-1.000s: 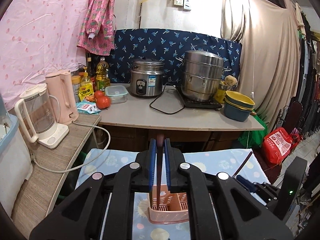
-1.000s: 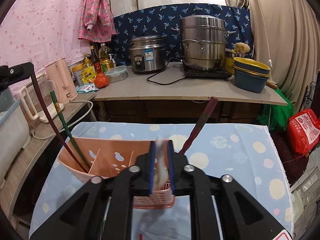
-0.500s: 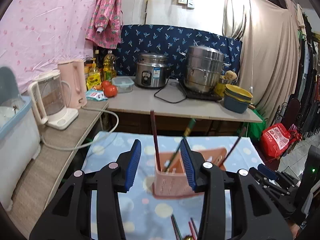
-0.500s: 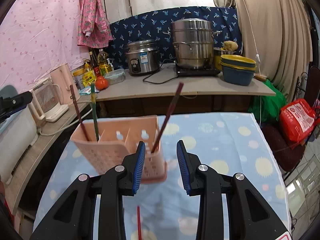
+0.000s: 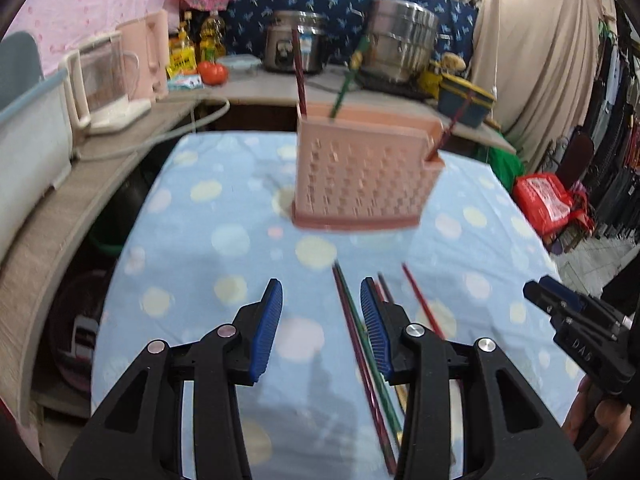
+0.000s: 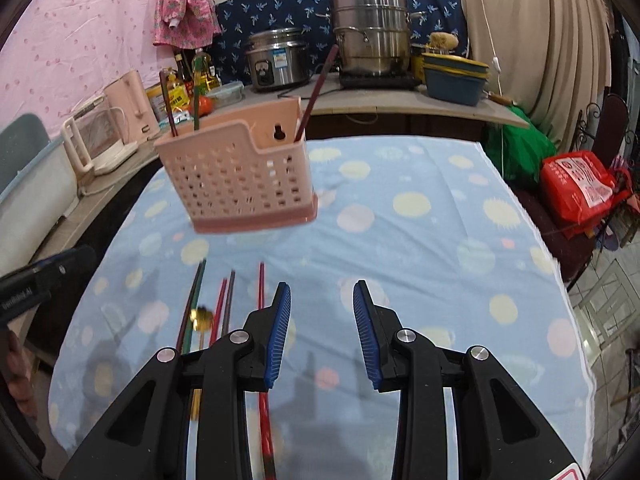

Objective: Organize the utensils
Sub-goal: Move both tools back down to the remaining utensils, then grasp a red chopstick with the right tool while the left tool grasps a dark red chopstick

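Three chopsticks already stand in the pink utensil holder (image 6: 240, 172), which sits toward the far edge of the table (image 6: 440, 240), left of centre: a dark red one (image 6: 168, 104) and a green one (image 6: 196, 96) in its left compartment, another dark red one (image 6: 316, 92) leaning out of the right. Judged from this, the sorting is partly done and the step in hand is the next pick. Both tools are empty: the left gripper (image 5: 321, 328) and the right gripper (image 6: 321, 334) each hover over the near part of the table with jaws spread, gripping nothing. The remaining utensils lie loose near the near edge, left of centre: several thin chopsticks (image 6: 224, 304) in red, green and dark tones, roughly parallel, and a gold spoon (image 6: 202, 320) among them. The next move probably calls for lowering one gripper over a single stick and closing across its thin shaft. Chopsticks are slim, smooth, rigid rods, packed close together, so an adjacent stick may be caught. Holder is perforated rigid plastic with partitions. Table covering is soft blue cloth with pale dots.
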Demonstrator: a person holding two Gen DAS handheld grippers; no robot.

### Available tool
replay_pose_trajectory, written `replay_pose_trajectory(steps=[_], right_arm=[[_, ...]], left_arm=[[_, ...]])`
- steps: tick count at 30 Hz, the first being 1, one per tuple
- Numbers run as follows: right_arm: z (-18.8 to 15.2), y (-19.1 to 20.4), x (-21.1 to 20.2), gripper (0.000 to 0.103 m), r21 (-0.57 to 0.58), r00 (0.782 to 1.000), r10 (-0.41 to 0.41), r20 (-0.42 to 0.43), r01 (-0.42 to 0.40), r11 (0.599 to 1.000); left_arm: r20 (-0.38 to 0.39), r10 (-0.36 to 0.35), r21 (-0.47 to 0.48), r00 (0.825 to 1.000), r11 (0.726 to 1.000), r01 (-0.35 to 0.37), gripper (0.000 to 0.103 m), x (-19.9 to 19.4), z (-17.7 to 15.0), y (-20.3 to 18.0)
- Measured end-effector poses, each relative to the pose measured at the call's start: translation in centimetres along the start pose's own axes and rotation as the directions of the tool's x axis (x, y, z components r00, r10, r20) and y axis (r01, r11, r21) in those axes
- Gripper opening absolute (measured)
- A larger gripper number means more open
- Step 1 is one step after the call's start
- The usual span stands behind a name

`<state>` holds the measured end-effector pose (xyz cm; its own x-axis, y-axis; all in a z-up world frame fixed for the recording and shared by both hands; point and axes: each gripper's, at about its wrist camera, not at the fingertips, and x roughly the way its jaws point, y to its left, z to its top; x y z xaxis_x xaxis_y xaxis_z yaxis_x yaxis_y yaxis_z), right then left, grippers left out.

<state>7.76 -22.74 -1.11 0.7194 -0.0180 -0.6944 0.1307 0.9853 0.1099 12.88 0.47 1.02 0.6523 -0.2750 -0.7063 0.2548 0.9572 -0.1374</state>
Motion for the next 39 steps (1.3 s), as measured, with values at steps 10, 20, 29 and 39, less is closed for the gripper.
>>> replay_pose_trajectory(steps=[10, 20, 29, 39], right_arm=[[-5.8, 0.3, -0.5, 0.032, 0.014, 0.996, 0.028, -0.089, -0.027, 1.0], [-9.3, 1.1, -0.8, 0.032, 0.02, 0.985, 0.065, -0.158, -0.062, 0.998], [-10.3, 2.4, -1.0, 0.031, 0.004, 0.98, 0.092, -0.175, -0.092, 0.996], [-11.0, 3.0, -0.7, 0.02, -0.012, 0.976, 0.09, -0.197, -0.095, 0.995]], left_arm=[[-0.123, -0.04, 0.006, 0.992, 0.999, 0.041, 0.039, 0.6, -6.1, -1.5], [-0.176, -0.06, -0.005, 0.983, 0.998, 0.06, 0.039, 0.3, -9.0, -2.3], [-0.202, -0.072, 0.002, 0.977, 0.997, 0.074, 0.038, 0.2, -10.3, -3.0], [-0.212, -0.083, 0.012, 0.974, 0.996, 0.087, 0.038, -0.1, -11.1, -3.3]])
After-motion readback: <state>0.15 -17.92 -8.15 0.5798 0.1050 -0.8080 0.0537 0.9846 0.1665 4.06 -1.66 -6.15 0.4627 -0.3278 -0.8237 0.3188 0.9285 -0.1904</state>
